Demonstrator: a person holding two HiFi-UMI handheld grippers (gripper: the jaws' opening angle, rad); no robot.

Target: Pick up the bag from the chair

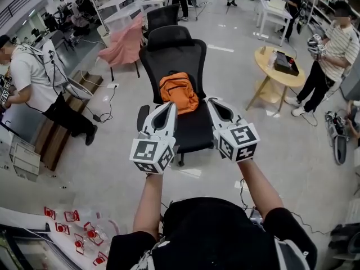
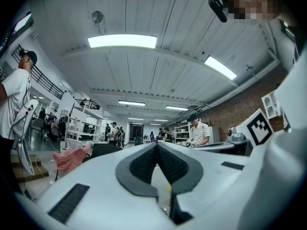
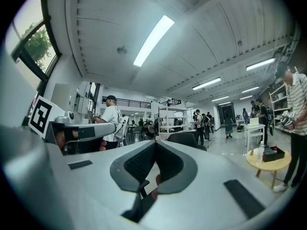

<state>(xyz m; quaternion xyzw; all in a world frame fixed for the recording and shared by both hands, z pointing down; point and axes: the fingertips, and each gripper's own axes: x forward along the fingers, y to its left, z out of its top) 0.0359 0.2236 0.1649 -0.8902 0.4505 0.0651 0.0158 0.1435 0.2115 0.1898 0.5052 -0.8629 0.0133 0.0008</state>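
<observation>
Orange cloth bag (image 1: 179, 92) on a black mesh-backed chair (image 1: 172, 58); glossy floor (image 1: 236, 72).

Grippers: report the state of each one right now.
Left gripper: closed, jaws together, holding nothing.
Right gripper: closed, jaws together, holding nothing.

Orange bag (image 1: 179, 91) slumped on black chair (image 1: 194, 125) seat, against backrest.

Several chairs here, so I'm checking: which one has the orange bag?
The nearest black chair, with the bag on its seat. The black chair behind it shows none; the one at left carries pink cloth.
</observation>
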